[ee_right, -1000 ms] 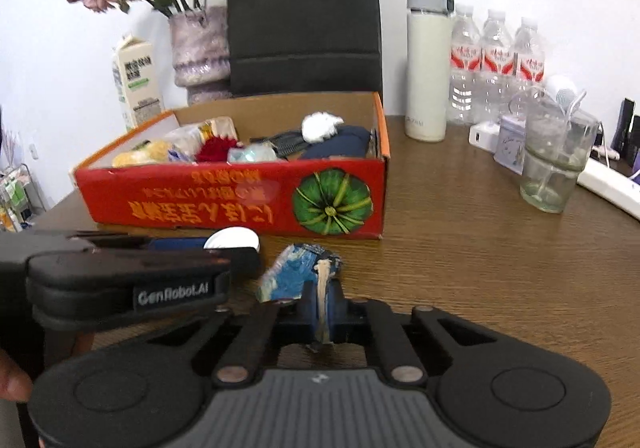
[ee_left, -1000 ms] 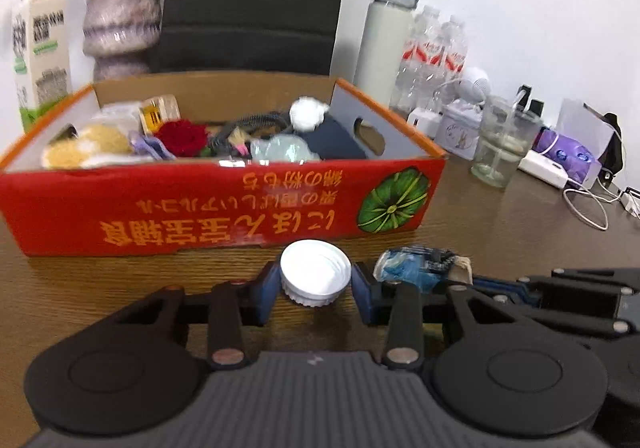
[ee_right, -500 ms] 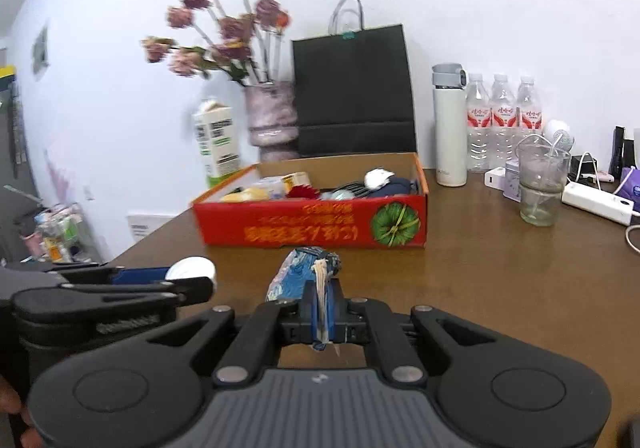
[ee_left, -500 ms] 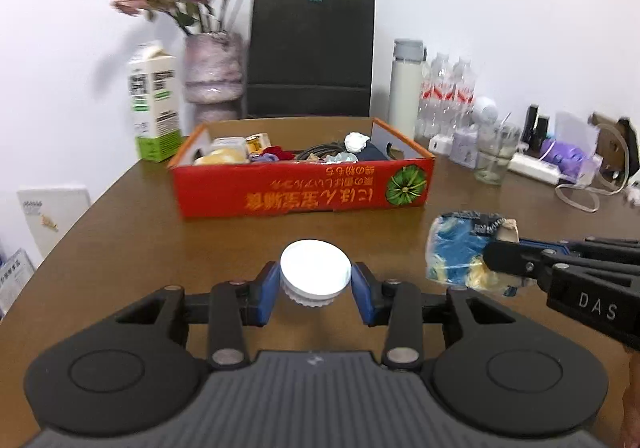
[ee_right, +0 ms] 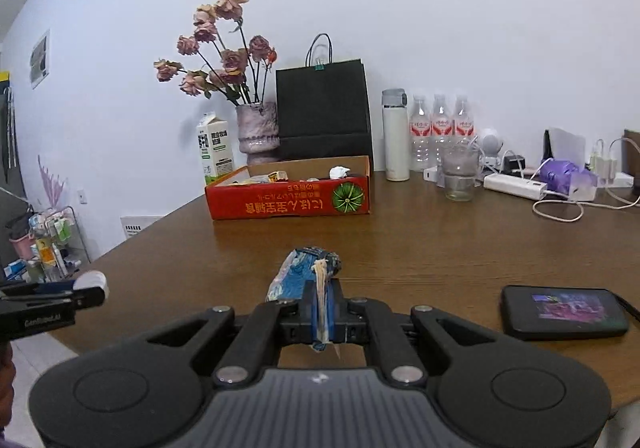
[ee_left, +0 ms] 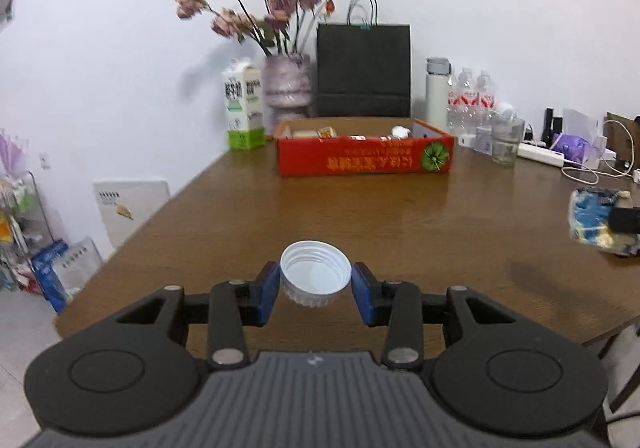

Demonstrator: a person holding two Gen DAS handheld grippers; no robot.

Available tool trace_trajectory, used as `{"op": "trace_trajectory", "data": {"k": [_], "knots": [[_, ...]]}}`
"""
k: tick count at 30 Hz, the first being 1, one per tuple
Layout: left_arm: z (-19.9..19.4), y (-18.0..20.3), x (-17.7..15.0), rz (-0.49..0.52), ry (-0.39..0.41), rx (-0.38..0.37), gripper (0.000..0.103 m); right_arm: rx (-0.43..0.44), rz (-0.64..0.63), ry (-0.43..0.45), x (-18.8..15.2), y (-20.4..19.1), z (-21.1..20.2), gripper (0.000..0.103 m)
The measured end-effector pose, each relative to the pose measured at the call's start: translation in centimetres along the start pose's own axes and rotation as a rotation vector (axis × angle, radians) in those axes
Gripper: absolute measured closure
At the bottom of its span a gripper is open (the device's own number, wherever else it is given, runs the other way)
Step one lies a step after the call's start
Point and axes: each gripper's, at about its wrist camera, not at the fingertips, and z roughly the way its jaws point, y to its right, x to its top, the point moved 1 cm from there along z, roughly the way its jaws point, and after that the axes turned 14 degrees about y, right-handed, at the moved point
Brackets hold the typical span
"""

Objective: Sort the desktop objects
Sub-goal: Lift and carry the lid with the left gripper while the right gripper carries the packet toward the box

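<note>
My left gripper (ee_left: 316, 285) clamps a white bottle cap (ee_left: 315, 280), lower centre, open side up. My right gripper (ee_right: 323, 312) pinches a blue wrapper (ee_right: 304, 278), both apparently lifted for sorting.

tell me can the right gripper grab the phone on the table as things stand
Probably not yet: the right gripper is shut on a blue wrapper. The phone lies uncovered just to its right, nothing between them.

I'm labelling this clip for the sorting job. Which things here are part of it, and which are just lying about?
Part of the job:
white cap in the left gripper
blue wrapper in the right gripper
red box

Lying about:
phone
milk carton
vase
black bag
</note>
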Motion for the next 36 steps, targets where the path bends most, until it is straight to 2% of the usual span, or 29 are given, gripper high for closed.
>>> {"op": "trace_trajectory", "data": {"k": [5,10,14,19,23,26,30,31,35,36], "knots": [[-0.7,0.6,0.7,-0.007,0.04,-0.048,0.063,0.012,-0.036,0.04,0.5,-1.1,-0.3,0.099],[-0.4,0.9,0.9,-0.014,0.045,-0.046,0.063,0.019,-0.032,0.045,0.6,-1.2,0.1,0.099],[1.1,0.9,1.5,-0.022,0.047,-0.05,0.063,0.023,-0.02,0.05,0.5,-1.0,1.1,0.099],[4.3,0.7,3.7,-0.035,0.09,-0.065,0.063,0.034,-0.044,0.068,1.1,-1.1,4.6,0.099],[7.9,1.0,6.1,-0.059,0.129,-0.1,0.063,0.075,-0.07,0.119,3.0,-1.6,8.5,0.099],[11.5,1.1,7.7,-0.098,0.119,-0.142,0.063,0.093,-0.079,0.149,4.3,-1.9,11.7,0.099],[17.5,2.2,9.7,-0.079,0.151,-0.139,0.063,0.1,-0.058,0.155,6.7,-1.7,17.1,0.099],[19.1,2.2,10.0,-0.099,0.172,-0.14,0.063,0.098,-0.061,0.153,7.4,-1.7,18.7,0.099],[26.4,2.0,11.2,-0.223,0.229,-0.227,0.063,0.062,-0.047,0.133,9.8,-1.0,26.1,0.099],[28.2,1.9,11.6,-0.26,0.208,-0.217,0.063,0.042,-0.045,0.121,10.3,-1.0,28.1,0.099]]}}
